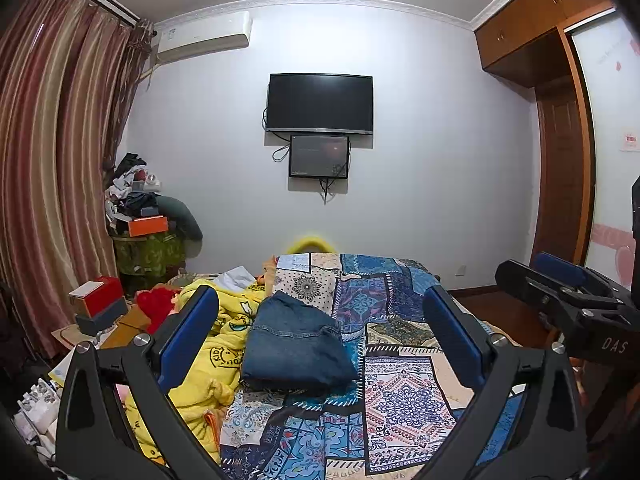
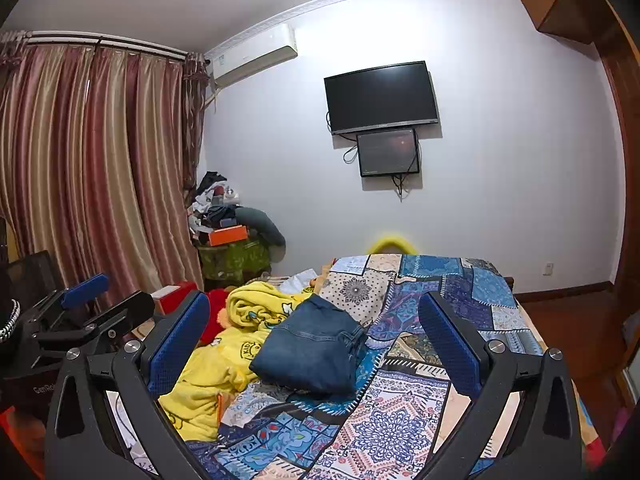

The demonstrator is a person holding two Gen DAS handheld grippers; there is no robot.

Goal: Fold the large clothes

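Folded blue denim jeans (image 1: 296,344) lie ahead of both spread, empty grippers; crumpled yellow fleece garment (image 1: 224,344) remains unfolded

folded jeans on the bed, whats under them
The folded jeans lie on the patchwork bedspread, their left edge beside the yellow blanket. Anything beneath the denim is hidden.

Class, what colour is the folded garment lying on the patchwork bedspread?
Dark denim blue; the folded garment shows best in the left wrist view.
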